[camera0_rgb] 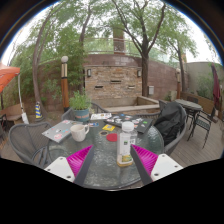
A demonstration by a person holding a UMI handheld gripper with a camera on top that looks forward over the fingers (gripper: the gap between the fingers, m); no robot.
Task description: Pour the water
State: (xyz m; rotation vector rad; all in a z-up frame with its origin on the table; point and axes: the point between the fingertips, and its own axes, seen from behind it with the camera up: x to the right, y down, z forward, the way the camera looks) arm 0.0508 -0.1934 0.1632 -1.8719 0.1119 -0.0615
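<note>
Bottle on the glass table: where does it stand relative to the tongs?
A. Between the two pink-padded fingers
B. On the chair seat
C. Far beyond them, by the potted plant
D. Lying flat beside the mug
A: the upright bottle stands on the glass table between the open fingers of the tongs, with a gap on each side.

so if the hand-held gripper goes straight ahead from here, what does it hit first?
Most likely the bottle. It stands upright on the glass table between the fingers of the open hand-held gripper, gaps on both sides. Beyond it sit a red cup and other items; depth is hard to judge.
</note>
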